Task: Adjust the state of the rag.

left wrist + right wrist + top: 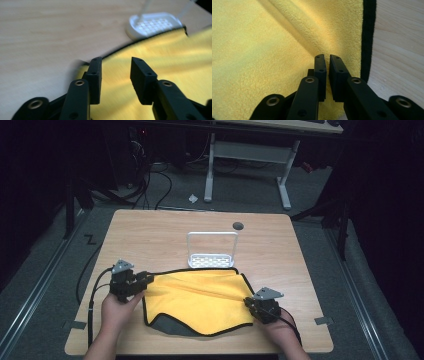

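White perforated plastic rack (pixel 212 260) standing empty at far edge of yellow black-trimmed fleece cloth (pixel 197 300) lying on light wooden table (pixel 150 230); left gripper (pixel 141 281) hovering, jaws wide, over cloth's left corner; right gripper (pixel 248 304) pinching cloth fold, jaws nearly closed

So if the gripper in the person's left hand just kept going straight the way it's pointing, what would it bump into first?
Most likely the yellow cloth: the left gripper, jaws open, already hangs over its near edge. Farther along that line stands the white rack, though depth is hard to judge here.
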### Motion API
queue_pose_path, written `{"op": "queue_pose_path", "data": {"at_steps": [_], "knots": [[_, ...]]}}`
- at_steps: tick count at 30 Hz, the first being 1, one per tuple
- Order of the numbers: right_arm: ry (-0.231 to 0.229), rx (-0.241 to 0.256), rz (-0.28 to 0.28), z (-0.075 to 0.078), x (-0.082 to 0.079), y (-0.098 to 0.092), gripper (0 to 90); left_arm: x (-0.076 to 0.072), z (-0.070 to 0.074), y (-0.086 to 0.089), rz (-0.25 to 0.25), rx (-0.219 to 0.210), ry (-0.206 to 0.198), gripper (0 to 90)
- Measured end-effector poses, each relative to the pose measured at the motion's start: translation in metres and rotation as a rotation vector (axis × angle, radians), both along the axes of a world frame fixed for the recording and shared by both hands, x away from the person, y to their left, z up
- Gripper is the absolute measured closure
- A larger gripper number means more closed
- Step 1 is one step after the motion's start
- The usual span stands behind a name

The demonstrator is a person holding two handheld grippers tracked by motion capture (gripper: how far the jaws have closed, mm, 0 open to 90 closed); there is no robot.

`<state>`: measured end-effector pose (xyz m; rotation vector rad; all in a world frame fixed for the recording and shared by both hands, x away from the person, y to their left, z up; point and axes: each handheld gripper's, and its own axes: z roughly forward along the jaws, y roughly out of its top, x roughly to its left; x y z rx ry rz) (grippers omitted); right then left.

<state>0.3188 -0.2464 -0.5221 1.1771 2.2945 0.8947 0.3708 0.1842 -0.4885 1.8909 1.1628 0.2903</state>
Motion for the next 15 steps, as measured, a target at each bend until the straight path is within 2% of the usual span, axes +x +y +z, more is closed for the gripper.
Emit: {"op": "queue_pose_path", "data": {"at_steps": [3,5,6,8,9,11,15], "knots": [[0.005,0.0,0.004,-0.001,-0.002,0.001,82.8,-0.021,-0.015,-0.003,-0.034,-0.067,0.1,74.0],[0.004,-0.006,0.005,-0.001,-0.004,0.002,82.8,-0.035,-0.018,-0.005,-0.056,-0.095,0.121,74.9],[0.003,-0.008,0.006,-0.001,-0.005,0.002,82.6,-0.042,-0.018,-0.006,-0.06,-0.099,0.118,74.9],[0.002,-0.008,0.004,-0.001,-0.006,0.003,82.6,-0.054,-0.019,-0.008,-0.057,-0.055,0.095,75.5],[-0.002,-0.013,0.009,-0.001,-0.006,0.003,82.5,-0.058,-0.021,-0.007,-0.06,-0.051,0.1,77.3],[-0.003,-0.014,0.01,-0.001,-0.007,0.003,82.2,-0.064,-0.027,-0.006,-0.075,-0.069,0.133,78.3],[0.002,-0.014,0.01,-0.001,-0.008,0.004,81.9,-0.082,-0.035,-0.002,-0.073,-0.047,0.163,77.9]]}}
